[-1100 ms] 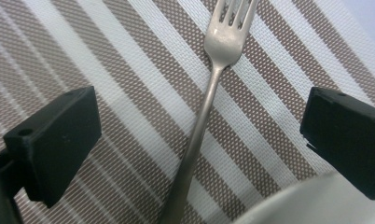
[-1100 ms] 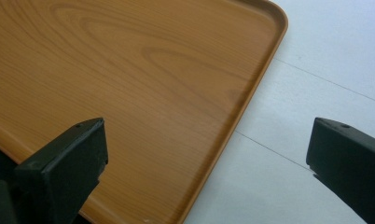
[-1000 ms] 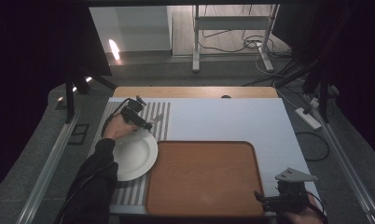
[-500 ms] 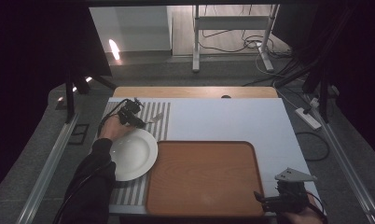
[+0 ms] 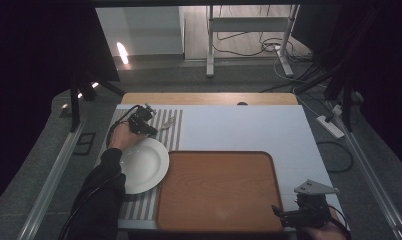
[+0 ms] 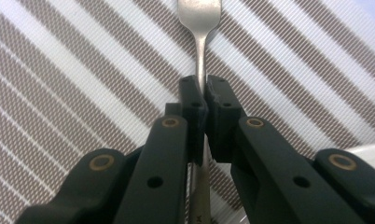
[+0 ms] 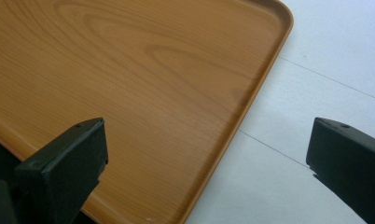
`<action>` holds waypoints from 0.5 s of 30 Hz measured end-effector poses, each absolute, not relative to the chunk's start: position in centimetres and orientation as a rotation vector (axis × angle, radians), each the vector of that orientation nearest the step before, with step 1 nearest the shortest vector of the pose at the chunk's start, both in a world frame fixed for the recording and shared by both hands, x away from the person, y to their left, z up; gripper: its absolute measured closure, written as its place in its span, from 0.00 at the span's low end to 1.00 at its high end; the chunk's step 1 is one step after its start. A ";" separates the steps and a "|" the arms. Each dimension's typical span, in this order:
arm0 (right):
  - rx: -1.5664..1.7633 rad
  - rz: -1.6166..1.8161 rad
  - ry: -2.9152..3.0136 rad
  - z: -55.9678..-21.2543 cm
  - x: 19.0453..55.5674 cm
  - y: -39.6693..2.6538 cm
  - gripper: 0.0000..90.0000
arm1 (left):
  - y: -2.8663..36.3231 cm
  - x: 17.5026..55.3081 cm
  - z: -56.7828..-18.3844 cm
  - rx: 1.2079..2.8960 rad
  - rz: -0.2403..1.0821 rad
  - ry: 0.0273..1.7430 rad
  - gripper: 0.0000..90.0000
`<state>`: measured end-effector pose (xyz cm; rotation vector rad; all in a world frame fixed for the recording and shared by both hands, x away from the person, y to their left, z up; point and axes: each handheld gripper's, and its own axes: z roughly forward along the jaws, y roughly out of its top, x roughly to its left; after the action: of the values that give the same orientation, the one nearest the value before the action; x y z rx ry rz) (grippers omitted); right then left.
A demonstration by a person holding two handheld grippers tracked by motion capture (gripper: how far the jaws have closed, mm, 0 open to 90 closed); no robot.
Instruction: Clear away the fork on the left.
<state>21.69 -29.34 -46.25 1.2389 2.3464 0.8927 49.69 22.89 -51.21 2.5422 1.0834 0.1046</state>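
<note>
1. Bench [image 5: 249, 125]: white top with a wooden strip along its far edge.
2. Floor [image 5: 189, 80]: grey beside the bench, paler wood farther back.
3. Metal stand [image 5: 249, 30]: pale legs beyond the bench, loose cables [image 5: 259, 47] around them.
4. Power strip [image 5: 330, 126]: white, on the floor at right.
5. Surroundings: dark at both sides; one bright light reflection [image 5: 122, 52] at upper left.

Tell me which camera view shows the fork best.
The left gripper view: the fork fills its middle, handle clamped between the left gripper jaws, over the striped mat. The high view shows it as a small pale sliver.
</note>
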 end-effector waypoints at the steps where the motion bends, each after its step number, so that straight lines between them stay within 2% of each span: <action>1: 1.240 0.897 2.344 -46.3 21.7 -29.3 0.00 | 22.7 49.7 -51.1 2.541 0.107 1.071 0.95; 15: 1.239 0.903 2.341 -46.2 21.6 -29.4 0.00 | 18.3 49.5 -49.1 2.536 0.121 0.943 0.95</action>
<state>21.64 -29.37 -46.23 1.2395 2.3415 0.9031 49.48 18.35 -49.13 2.5359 0.9430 0.1215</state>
